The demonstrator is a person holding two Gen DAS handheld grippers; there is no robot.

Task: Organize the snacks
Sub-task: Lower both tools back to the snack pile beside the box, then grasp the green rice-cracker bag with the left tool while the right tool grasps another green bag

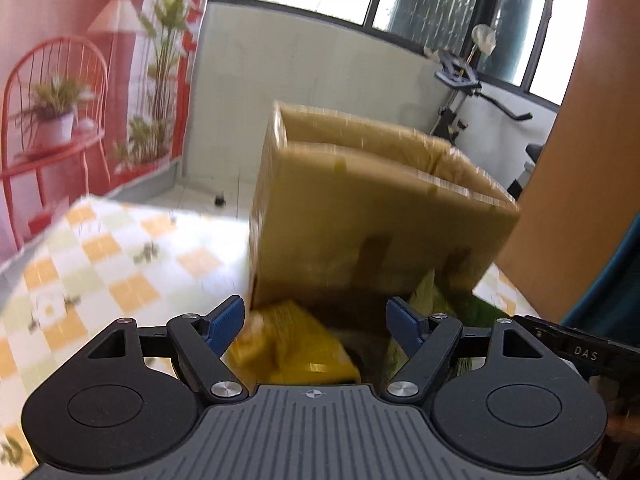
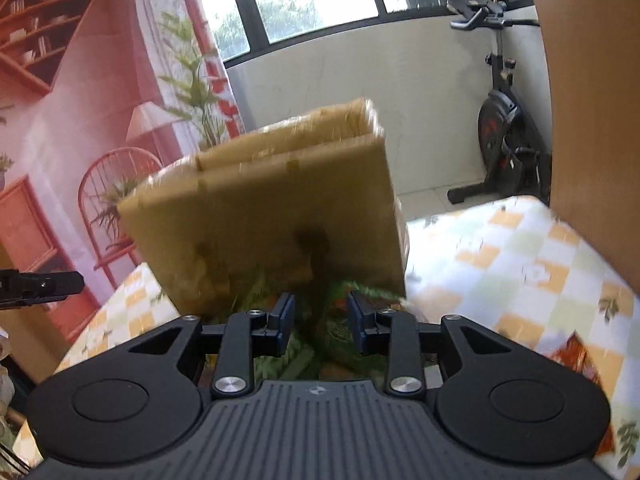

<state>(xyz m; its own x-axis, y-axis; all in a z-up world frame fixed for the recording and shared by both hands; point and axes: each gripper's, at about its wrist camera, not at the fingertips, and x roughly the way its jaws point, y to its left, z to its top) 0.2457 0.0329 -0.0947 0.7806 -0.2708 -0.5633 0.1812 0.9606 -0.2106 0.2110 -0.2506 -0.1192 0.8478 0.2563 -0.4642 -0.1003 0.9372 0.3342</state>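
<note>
The left gripper (image 1: 315, 322) has its jaws spread wide, gripping nothing, above a yellow snack packet (image 1: 292, 346) on the checked tablecloth (image 1: 120, 248) before the cardboard box (image 1: 372, 208). The right gripper (image 2: 320, 320) stands partly parted around a green snack packet (image 2: 316, 330); whether it pinches the packet cannot be told.

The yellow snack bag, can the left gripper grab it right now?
Probably yes. The left gripper is open, and the yellow snack bag lies right between and just past its fingers, in front of the cardboard box. Nothing blocks it, though the picture is blurry.
</note>
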